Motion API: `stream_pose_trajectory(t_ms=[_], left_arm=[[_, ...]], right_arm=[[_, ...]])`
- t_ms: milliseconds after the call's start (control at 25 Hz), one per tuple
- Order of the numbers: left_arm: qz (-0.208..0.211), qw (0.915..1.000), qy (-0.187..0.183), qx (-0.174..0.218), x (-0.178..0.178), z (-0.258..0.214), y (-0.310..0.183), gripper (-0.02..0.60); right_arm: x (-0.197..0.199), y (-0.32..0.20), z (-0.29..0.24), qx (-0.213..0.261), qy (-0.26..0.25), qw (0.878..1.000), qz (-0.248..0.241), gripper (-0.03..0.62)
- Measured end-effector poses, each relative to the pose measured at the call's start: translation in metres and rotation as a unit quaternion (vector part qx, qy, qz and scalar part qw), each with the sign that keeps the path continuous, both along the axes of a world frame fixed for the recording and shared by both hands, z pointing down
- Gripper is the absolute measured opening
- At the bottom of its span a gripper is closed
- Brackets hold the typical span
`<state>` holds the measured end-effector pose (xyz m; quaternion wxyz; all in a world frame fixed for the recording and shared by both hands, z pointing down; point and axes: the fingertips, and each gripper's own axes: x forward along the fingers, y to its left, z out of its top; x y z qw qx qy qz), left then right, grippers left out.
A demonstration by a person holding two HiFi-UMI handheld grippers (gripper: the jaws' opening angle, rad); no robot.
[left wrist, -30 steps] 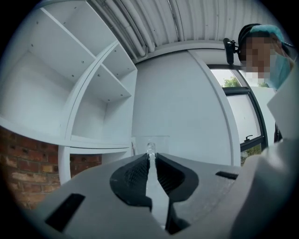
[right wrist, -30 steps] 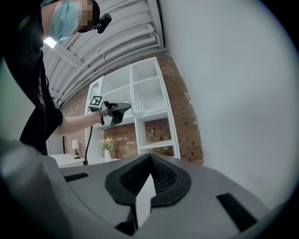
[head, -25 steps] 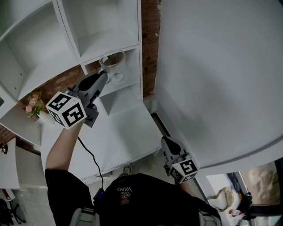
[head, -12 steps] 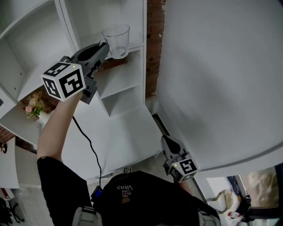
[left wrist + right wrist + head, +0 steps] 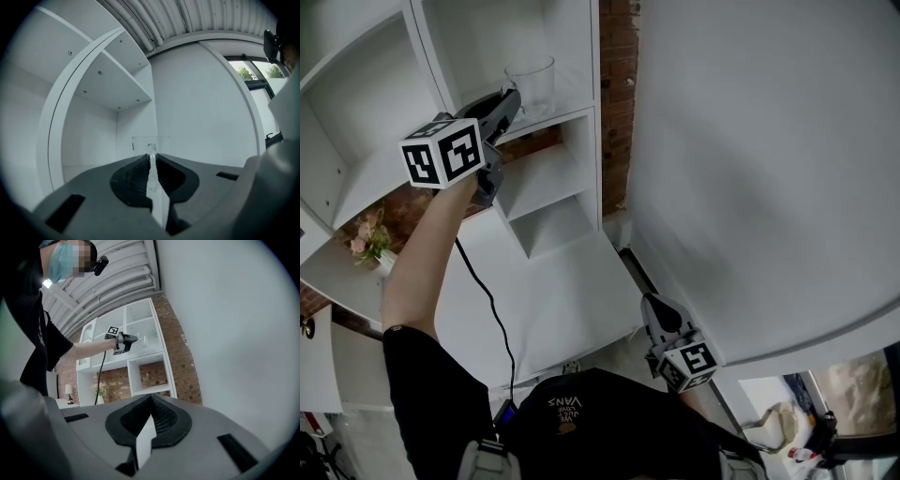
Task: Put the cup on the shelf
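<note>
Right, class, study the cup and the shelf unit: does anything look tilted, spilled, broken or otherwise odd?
Nothing stands out. The clear glass cup is upright and whole at an upper compartment of the white shelf unit, its handle clamped in the left tool; no spill shows.

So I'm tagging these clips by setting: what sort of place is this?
Probably a home-style room set up inside a converted industrial space: a white cube shelf unit stands against a bare brick wall, with a small vase of flowers beside it and a ribbed metal ceiling overhead.
</note>
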<state>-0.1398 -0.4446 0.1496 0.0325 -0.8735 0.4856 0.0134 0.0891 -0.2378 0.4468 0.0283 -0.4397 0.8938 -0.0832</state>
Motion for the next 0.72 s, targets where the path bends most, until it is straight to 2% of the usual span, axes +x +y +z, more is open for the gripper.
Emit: stream_pose_trajectory(t_ms=[280, 720], left_arm=[[-0.037, 0.9991, 0.002, -0.02, -0.011, 0.009, -0.023, 0.029], [-0.073, 0.9966, 0.006, -0.038, -0.02, 0.016, -0.049, 0.031]], right_arm=[[0.007, -0.001, -0.001, -0.003, -0.005, 1.0, 0.004, -0.006], [-0.001, -0.003, 0.002, -0.004, -0.002, 1.0, -0.015, -0.006]])
